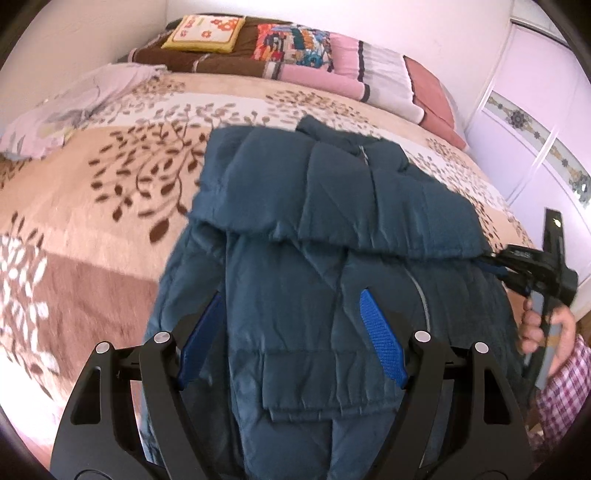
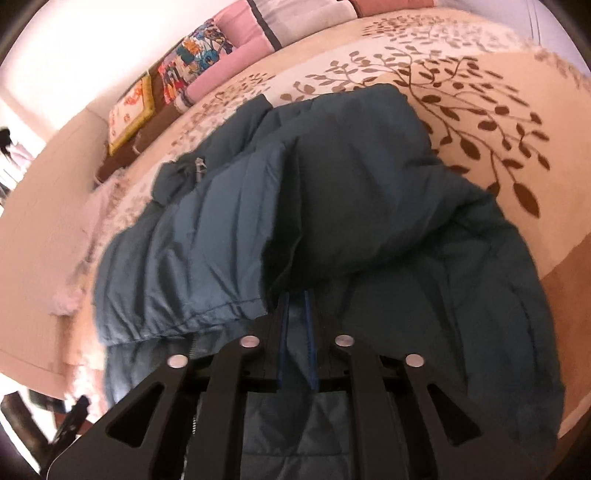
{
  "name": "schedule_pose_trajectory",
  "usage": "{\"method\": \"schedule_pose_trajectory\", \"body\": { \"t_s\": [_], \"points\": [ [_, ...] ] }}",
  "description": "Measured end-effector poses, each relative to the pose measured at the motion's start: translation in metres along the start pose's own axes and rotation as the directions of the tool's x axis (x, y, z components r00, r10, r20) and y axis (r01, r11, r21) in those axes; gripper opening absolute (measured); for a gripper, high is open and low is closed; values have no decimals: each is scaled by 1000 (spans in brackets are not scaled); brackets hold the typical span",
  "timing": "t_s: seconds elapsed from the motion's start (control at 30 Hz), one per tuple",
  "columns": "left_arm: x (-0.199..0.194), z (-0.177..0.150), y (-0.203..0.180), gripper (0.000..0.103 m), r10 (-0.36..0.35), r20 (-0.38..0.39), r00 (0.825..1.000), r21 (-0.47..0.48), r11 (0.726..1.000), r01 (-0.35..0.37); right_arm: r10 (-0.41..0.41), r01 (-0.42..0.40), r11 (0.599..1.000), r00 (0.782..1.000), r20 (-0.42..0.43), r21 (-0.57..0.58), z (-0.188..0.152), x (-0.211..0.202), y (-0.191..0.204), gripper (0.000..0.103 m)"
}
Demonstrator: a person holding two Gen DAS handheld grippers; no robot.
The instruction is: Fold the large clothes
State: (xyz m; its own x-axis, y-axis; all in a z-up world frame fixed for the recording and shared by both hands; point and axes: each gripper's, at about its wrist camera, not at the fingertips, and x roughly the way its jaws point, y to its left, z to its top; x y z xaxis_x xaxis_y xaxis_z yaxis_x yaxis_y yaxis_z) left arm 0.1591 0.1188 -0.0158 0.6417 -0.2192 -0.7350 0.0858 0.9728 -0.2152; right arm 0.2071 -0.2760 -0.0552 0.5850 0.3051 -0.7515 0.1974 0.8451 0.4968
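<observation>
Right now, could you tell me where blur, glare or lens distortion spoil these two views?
Left wrist view: fisheye bends the bed and wardrobe; the jacket edge is softly motion-blurred. Right wrist view: stronger blur on the jacket, a blown-out white patch at far left, and the gripper tips sit in shadow under the fold.

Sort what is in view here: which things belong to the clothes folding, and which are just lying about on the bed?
Belonging to the job:
- dark teal quilted puffer jacket
- left gripper
- right gripper

Just lying about:
- yellow-edged flowered cushion
- pink striped folded blanket
- multicoloured patterned pillow
- pale lilac crumpled cloth
- beige leaf-patterned bedspread
</observation>
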Motion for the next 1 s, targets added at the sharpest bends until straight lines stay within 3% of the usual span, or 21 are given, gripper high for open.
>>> {"method": "schedule_pose_trajectory", "body": {
  "t_s": [0.03, 0.1, 0.27, 0.43, 0.6, 0.83, 0.9, 1.0],
  "points": [
    [1, 5, 0, 75, 6, 9, 1000, 0, 1000, -6, 11, -11, 1000, 1000, 15, 4, 1, -4, 0, 56],
    [6, 19, 2, 75, 29, 29, 999, -6, 1000, -29, 40, -40, 999, 998, 56, 5, 3, -12, 0, 68],
    [30, 65, 11, 75, 88, 54, 995, -54, 995, -85, 56, -55, 998, 996, 64, -11, 16, -10, 8, 68],
    [64, 104, 16, 75, 105, 47, 993, -88, 991, -101, 157, -158, 986, 987, 19, 45, 24, 4, 4, 68],
    [104, 126, 17, 75, 130, 5, 992, -95, 987, -129, 353, -341, 923, 935, -40, 179, 25, 18, -10, 68],
    [147, 131, 19, 75, 160, -75, 984, -77, 983, -166, 455, -434, 863, 890, -26, 259, 25, 16, -22, 74],
    [151, 130, 17, 75, 167, -84, 982, -61, 983, -172, 451, -432, 868, 892, -30, 244, 26, 14, -20, 75],
    [156, 127, 16, 75, 178, -91, 980, -34, 983, -182, 373, -357, 915, 926, -54, 189, 25, 16, -10, 75]
  ]
}}
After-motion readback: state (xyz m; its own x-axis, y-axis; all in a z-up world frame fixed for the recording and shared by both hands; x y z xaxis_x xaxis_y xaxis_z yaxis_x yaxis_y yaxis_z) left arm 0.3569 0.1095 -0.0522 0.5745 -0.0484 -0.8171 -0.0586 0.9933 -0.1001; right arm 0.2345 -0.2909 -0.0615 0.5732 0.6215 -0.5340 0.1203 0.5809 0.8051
